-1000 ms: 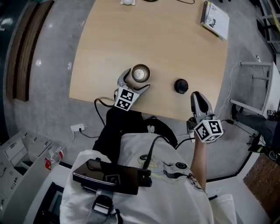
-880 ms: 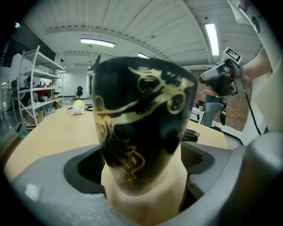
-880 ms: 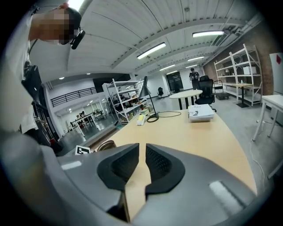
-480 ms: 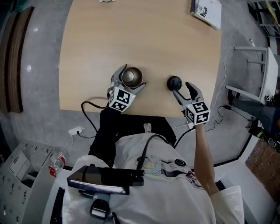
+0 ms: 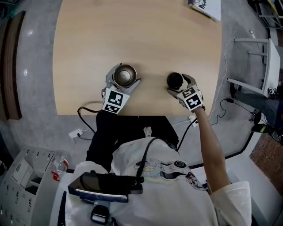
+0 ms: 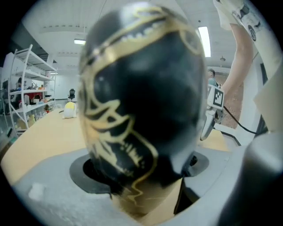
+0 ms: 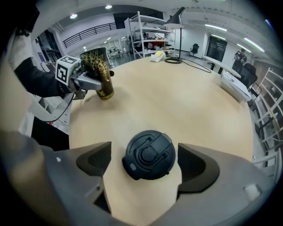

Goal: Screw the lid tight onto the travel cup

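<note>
Light wood table (image 5: 132, 35): travel cup (image 5: 124, 75) stood lower-middle, black lid (image 5: 174, 79) lay just right, booklet (image 5: 206, 4) sat upper-right corner.

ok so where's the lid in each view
Head view: lid right of centre on the table, between the jaws of the right tongs, which have just been opening.
Left gripper view: not in it; the travel cup fills the picture.
Right gripper view: lid low centre, between the open jaws, untouched.
Shared landmark: the travel cup, left of the lid in the head view, upper left in the right gripper view.
</note>
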{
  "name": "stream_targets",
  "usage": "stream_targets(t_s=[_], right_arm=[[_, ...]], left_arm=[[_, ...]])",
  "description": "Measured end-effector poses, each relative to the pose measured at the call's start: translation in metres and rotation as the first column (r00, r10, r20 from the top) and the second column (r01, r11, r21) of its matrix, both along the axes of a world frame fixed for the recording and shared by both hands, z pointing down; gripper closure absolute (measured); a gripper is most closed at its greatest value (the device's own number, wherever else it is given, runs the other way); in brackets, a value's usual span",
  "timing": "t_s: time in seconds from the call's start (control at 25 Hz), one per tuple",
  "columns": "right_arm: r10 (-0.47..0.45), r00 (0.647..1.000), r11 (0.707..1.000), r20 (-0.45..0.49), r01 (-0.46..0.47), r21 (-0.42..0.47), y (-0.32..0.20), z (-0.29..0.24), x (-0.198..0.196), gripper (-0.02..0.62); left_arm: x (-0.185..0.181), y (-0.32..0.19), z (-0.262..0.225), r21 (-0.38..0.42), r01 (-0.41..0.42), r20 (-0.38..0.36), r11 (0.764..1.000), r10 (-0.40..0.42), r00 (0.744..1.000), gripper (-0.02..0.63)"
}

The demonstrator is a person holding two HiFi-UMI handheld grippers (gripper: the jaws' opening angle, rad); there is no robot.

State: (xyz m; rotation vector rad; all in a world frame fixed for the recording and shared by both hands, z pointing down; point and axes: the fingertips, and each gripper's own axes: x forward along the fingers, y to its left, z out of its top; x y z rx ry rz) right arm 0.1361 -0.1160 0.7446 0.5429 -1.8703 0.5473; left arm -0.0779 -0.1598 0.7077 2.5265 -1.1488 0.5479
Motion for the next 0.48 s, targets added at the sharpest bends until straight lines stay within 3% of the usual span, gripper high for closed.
stream_targets(t_s=[0.2, 0.48], right_arm=[[0.039, 0.998, 0.999, -0.042, -0.04, -0.031, -0.003, 0.021, 0.008, 0.121], [-0.011, 0.992, 0.996, -0.123, 0.0, -0.09, -0.007, 0.038, 0.009, 0.112]], left_arm=[[0.013, -0.003, -0.016, 0.015, -0.008, -0.031, 1.0, 0.009, 0.999, 0.176], [0.02, -0.004, -0.047, 0.048, 0.017, -0.114, 0.999, -0.012, 0.993, 0.178]])
